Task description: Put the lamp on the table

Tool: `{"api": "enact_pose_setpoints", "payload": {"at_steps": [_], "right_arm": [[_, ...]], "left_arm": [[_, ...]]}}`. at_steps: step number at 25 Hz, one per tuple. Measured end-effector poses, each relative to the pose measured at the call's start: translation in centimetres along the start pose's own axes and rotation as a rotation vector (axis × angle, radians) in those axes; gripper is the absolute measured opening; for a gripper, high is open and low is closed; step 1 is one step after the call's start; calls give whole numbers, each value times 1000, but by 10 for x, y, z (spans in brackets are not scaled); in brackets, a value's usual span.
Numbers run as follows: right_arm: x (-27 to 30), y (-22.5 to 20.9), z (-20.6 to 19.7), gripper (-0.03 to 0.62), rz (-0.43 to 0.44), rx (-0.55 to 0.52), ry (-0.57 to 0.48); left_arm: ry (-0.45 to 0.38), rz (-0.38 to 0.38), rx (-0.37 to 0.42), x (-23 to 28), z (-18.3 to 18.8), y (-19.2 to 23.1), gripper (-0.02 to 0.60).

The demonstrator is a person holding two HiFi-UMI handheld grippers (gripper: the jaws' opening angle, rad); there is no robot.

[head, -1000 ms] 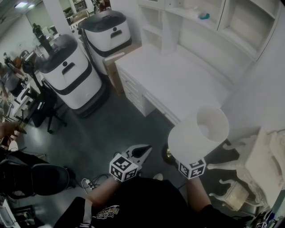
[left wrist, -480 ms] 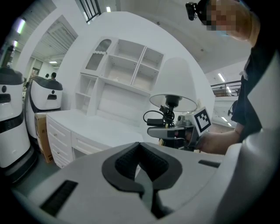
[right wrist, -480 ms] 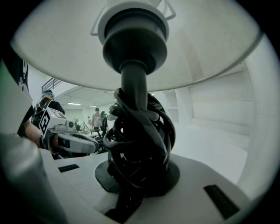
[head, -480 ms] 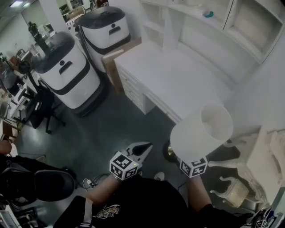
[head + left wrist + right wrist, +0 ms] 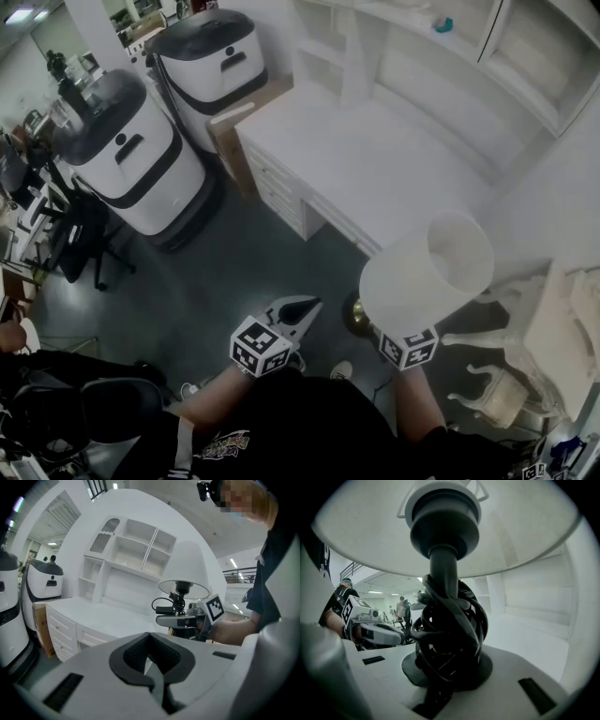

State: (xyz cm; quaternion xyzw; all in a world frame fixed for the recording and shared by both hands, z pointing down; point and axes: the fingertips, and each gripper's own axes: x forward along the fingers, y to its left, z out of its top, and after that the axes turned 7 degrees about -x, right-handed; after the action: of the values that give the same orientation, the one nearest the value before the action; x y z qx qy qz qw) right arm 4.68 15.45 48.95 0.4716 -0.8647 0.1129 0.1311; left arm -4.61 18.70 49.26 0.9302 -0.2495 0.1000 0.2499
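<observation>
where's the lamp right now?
Head view, lower right: lamp held in the right tongs, above the floor, just short of the white desk.

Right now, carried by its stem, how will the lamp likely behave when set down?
Probably top-heavy: the wide shade sits above where the right claw grips the lamp stem, so it may tip. The shade looks thin, likely easy to dent. The cord coiled round the stem seems floppy and could slip loose.

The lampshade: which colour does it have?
The lampshade is plain white; the head view shows it best.
</observation>
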Motion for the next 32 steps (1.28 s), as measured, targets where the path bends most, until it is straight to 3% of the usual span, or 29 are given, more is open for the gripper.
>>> {"api": "enact_pose_setpoints", "payload": {"at_steps": [17,32], "right_arm": [[74,1,29,52,-74,15,-1],[101,13,45,51,-100,19,-4]], "left_arm": [[18,-63,17,-14,33,79,3],[-4,-86,17,-37,44,101,3]]}}
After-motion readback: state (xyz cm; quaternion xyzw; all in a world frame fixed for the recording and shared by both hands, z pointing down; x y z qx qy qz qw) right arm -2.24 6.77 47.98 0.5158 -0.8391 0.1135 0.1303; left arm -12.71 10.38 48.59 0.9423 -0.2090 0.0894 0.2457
